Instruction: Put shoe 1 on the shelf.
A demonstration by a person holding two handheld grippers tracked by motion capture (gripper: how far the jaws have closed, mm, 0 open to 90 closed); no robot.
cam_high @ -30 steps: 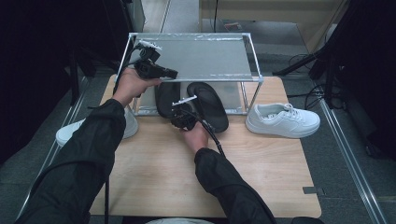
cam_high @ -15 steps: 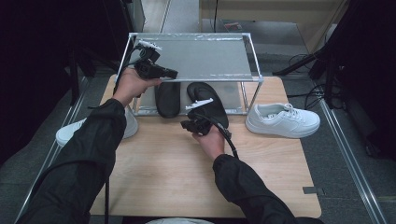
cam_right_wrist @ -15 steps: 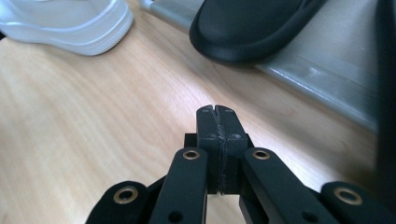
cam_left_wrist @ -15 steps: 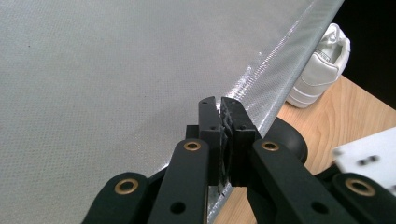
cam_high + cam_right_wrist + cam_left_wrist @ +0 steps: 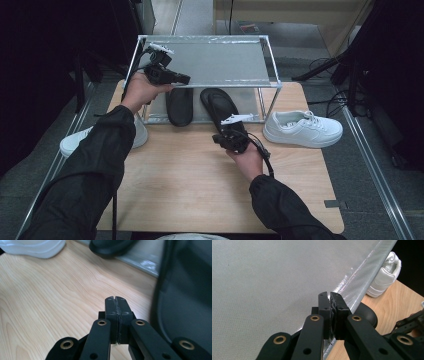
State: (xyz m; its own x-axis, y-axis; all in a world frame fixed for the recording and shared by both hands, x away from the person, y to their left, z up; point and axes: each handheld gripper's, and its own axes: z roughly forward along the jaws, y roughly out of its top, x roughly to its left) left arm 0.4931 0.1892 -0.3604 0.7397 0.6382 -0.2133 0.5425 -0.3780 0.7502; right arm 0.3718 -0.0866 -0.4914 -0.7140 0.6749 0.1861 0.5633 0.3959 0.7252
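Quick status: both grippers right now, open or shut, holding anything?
Left gripper: shut, empty, above the rack's top shelf.
Right gripper: shut, empty, over the table beside the black sandal.

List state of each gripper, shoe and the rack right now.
left gripper: shut, empty, over the rack top
right gripper: shut, empty, beside the right slipper
shoe rack: upright, top shelf bare
left slipper: flat under the rack
right slipper: heel sticking out
white sneaker: upright on table

Right claw (image 5: 223, 136) farther right now.

wooden table (image 5: 190, 170) bears rack (image 5: 210, 62), sneaker (image 5: 302, 129)
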